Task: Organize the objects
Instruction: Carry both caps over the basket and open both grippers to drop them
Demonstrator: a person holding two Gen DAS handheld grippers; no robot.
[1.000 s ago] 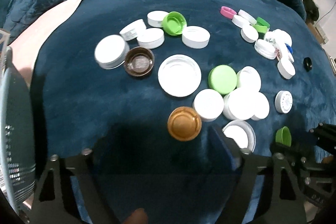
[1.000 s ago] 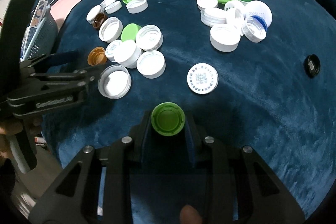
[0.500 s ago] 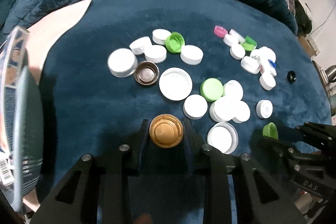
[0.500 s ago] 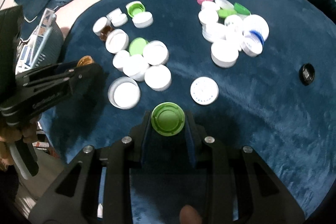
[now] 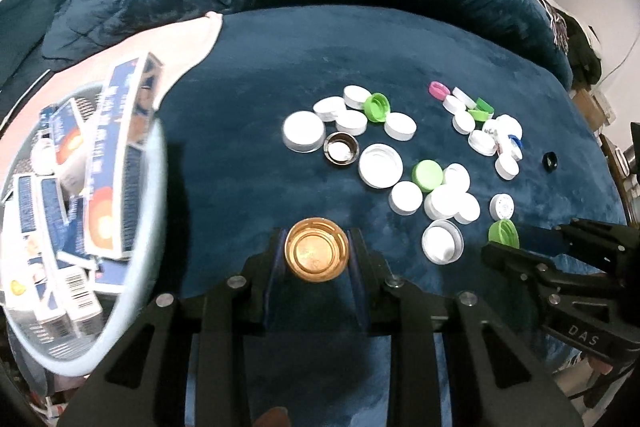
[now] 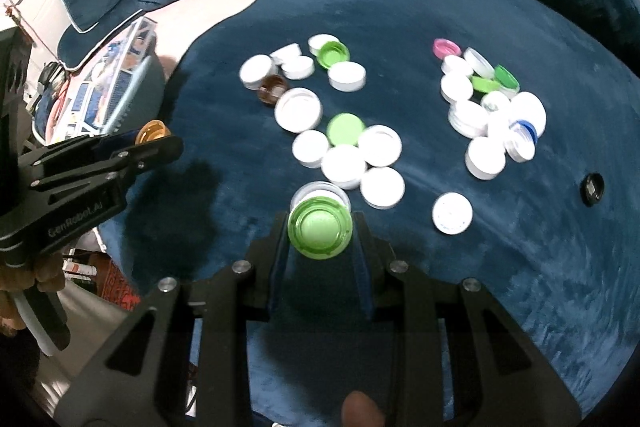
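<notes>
Pinching the gold cap (image 5: 316,255) in your left gripper (image 5: 316,259) and the green cap (image 6: 320,227) in your right gripper (image 6: 320,233), fingers pressed on their rims; both ride clear of the scattered white caps (image 5: 404,197), probably for sorting into the basket (image 5: 132,283).

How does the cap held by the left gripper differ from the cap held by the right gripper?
Colour: the gold cap in the left gripper is metallic orange-gold, while the green cap in the right gripper is bright green.
Surface: the gold cap looks shiny, the green cap looks like translucent plastic.
Shared: both are round, with the hollow side facing the camera, each clamped between its gripper's fingers above the blue cloth.
</notes>
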